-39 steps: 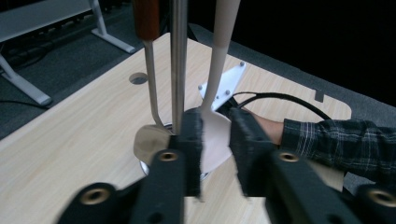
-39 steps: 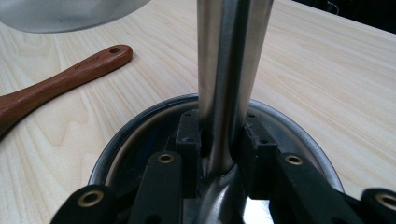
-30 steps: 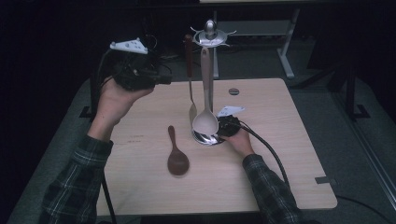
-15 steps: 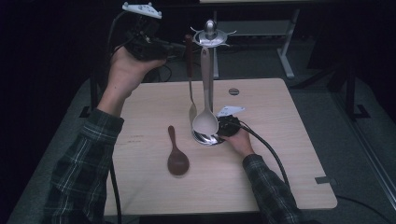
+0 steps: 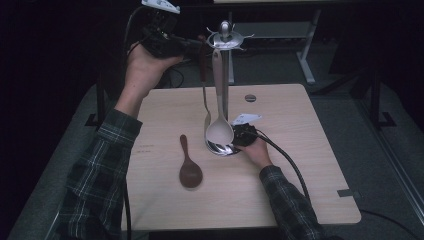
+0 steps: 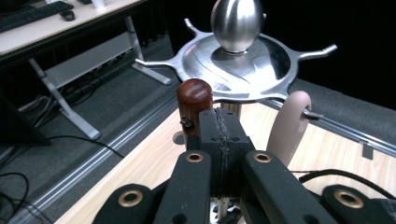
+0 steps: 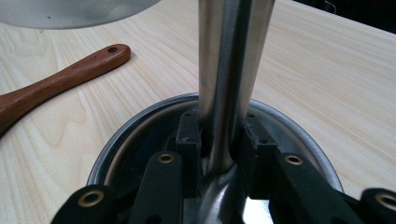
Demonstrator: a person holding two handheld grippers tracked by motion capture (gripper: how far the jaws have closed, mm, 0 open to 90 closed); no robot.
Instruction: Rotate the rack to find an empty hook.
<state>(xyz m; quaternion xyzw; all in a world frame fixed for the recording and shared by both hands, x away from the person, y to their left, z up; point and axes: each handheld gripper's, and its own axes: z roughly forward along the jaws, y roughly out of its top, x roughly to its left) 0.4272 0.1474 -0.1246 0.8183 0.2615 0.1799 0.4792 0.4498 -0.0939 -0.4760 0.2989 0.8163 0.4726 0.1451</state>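
A metal utensil stand (image 5: 225, 40) rises from a round base (image 5: 220, 148) at mid table. A beige ladle (image 5: 219, 131) hangs from one hook, its handle (image 6: 289, 126) just right of my left jaws. A brown-handled utensil (image 5: 202, 60) hangs from another hook. My left gripper (image 5: 196, 46) is up beside the stand's top disc (image 6: 243, 65), shut with nothing between its pads (image 6: 220, 126); the tips sit right at the brown handle's end (image 6: 194, 100). My right gripper (image 5: 239, 139) is shut on the stand's pole (image 7: 229, 70) just above the base dish (image 7: 140, 126). A wooden spoon (image 5: 190, 167) lies flat to the left.
The light wood table (image 5: 300, 165) has a round grommet (image 5: 250, 98) behind the stand. A desk frame with metal legs (image 5: 305, 55) stands beyond the far edge. Cables trail from both grippers. The wooden spoon's handle (image 7: 60, 79) lies close to the base.
My left gripper rose and moved right, from the table's left side up to the stand's top. The right gripper and the stand stayed put.
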